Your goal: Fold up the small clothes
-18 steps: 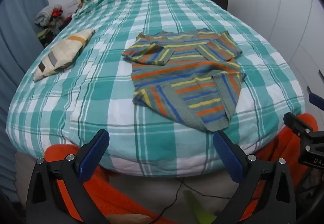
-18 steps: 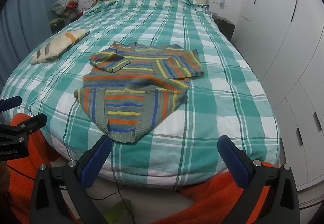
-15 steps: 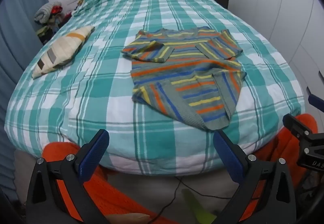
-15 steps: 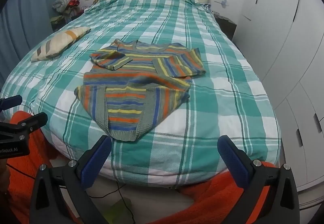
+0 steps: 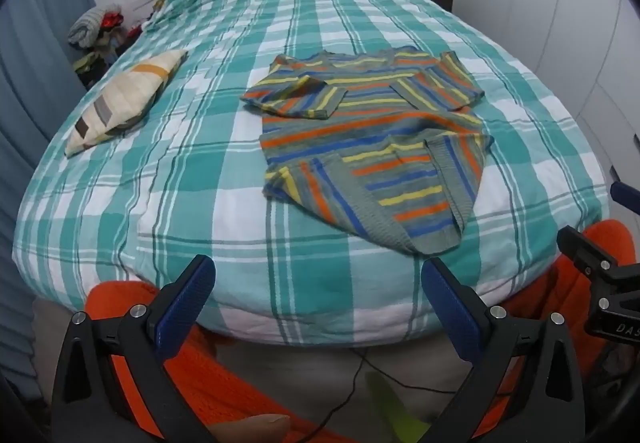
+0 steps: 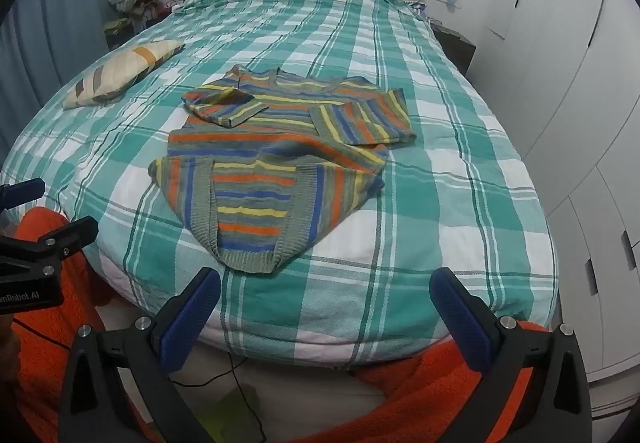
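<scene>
Holding both grippers off the bed's foot edge, you have the left gripper [image 5: 316, 307] and right gripper [image 6: 326, 317] spread wide, gripping nothing. Your striped knit sweater [image 6: 280, 163] lies partly folded on the teal plaid bedspread [image 6: 440, 203], near that edge.

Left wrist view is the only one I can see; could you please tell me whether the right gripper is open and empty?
Observer: Yes. The right gripper is open, with nothing between its blue pads.
Operator: Where does the striped sweater lie relative to it?
Observer: The striped sweater has its hem just beyond the finger nearer the left gripper, not centred between the two fingers.
Operator: Is my left gripper touching the bed?
Observer: Seen from the right wrist, it hovers off the foot of the bed and appears clear of the bedding.
</scene>
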